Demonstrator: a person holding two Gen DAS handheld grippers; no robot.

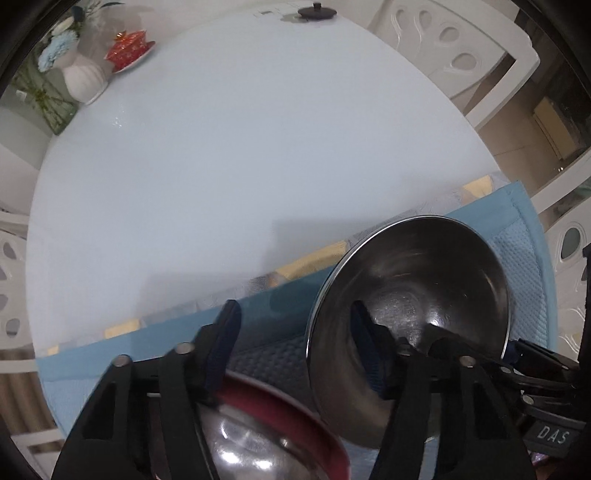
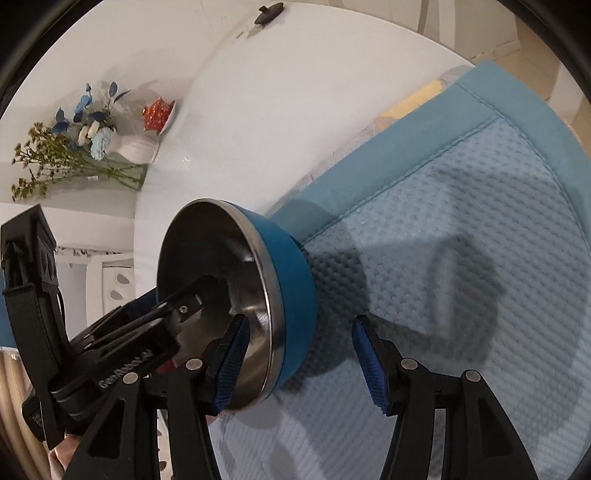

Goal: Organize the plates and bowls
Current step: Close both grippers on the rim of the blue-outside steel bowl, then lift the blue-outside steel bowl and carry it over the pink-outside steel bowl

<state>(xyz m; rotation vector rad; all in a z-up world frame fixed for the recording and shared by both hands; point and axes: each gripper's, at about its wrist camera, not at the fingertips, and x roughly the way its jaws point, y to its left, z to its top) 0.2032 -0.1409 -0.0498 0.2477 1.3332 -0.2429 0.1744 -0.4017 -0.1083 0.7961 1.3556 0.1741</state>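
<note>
A steel bowl with a blue outside (image 2: 291,295) is tilted on its side over the blue mat (image 2: 461,229). It also shows in the left wrist view (image 1: 424,280). My right gripper (image 2: 299,365) is open, with the bowl's rim between its jaws, left pad inside the bowl. My left gripper (image 1: 293,350) is open, with its right finger (image 1: 365,343) inside the same bowl. A steel bowl with a red rim (image 1: 266,439) lies under the left gripper.
The white round table (image 1: 221,166) carries a white vase with flowers (image 1: 81,77), a red lidded cup on a saucer (image 1: 129,48) and a black lid (image 1: 317,12) at its far edge. White chairs (image 1: 461,48) stand around it.
</note>
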